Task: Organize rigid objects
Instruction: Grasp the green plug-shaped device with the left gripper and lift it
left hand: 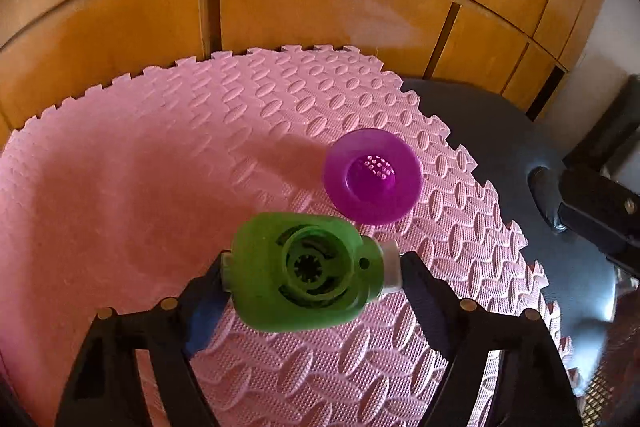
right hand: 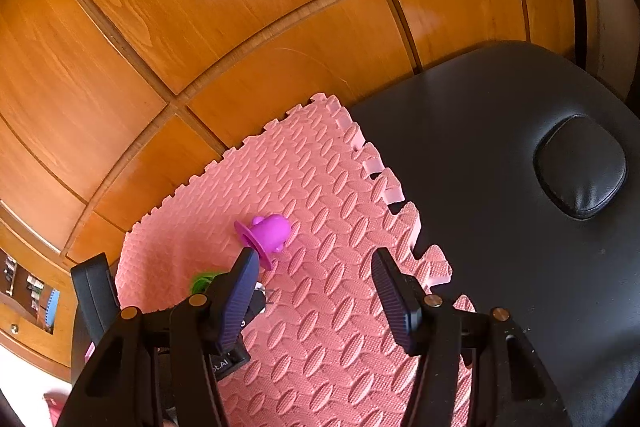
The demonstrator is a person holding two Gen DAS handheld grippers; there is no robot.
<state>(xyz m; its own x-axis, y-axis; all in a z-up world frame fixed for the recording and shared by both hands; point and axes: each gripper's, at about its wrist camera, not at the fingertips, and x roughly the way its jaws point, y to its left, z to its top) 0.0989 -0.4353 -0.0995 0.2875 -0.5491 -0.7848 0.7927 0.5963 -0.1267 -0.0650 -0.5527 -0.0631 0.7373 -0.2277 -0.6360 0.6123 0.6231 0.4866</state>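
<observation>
Two plastic pieces are seen on the pink foam mat [left hand: 120, 187]. A green part [left hand: 304, 275], with a round ribbed socket facing the left wrist camera, is clamped between the fingers of the left gripper [left hand: 312, 269] and held above the mat. A purple strainer-like cup [left hand: 373, 175], wide-brimmed and perforated at its dome, is seen just beyond the green part, toward the mat's right edge; whether it touches the mat cannot be told from this view. In the right wrist view it is shown tipped on its side on the mat.

The right gripper [right hand: 316, 269] is held with its fingers apart and nothing between them. Its left finger [right hand: 240, 299] partly covers the purple cup's brim and the green part behind it.

The mat is laid on a black padded table [right hand: 500, 155], with a black oval cushion [right hand: 580, 171] set into the bare end. Wooden panelled doors [right hand: 240, 7] are noted directly behind the mat.
</observation>
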